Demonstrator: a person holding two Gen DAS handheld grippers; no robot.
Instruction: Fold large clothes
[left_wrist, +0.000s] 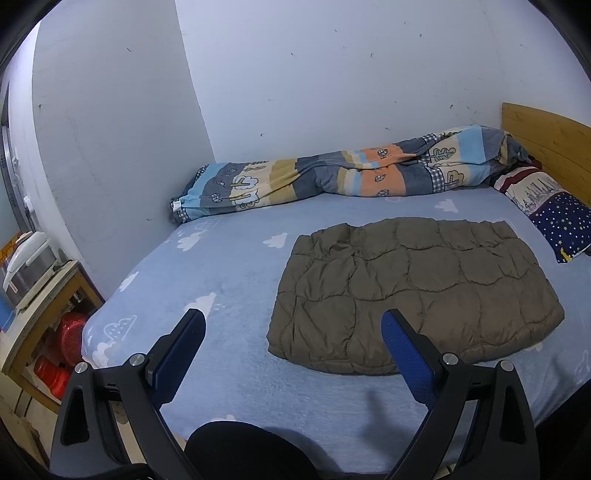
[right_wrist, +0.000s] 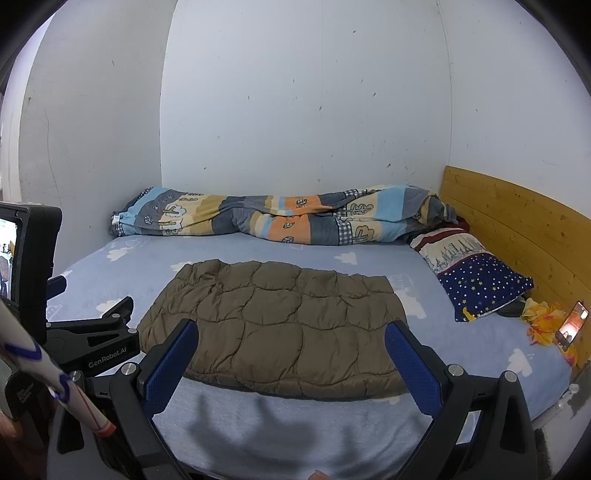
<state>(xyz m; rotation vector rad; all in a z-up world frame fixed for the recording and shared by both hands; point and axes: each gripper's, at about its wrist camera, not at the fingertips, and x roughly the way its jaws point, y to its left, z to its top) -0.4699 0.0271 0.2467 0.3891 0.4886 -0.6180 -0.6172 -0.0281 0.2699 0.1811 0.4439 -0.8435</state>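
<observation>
1. Right wrist view: I see the folded brown quilted jacket (right_wrist: 273, 325) mid-frame on the bed (right_wrist: 258, 435); my right gripper (right_wrist: 291, 343) is spread, empty. Only here: a phone (right_wrist: 572, 325) at right edge, my left gripper (right_wrist: 92, 332) at left.
2. Left wrist view alone shows a shelf (left_wrist: 44, 295) at lower left holding red containers (left_wrist: 70, 336); left gripper spread.

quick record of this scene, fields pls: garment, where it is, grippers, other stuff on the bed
garment: brown quilted jacket, folded flat
surface: blue cloud-print bed sheet
left hand-held gripper: open, empty, above the sheet
right hand-held gripper: open, empty, near the jacket's front edge
along wall: rolled patterned duvet
by headboard: starry pillow, phone
</observation>
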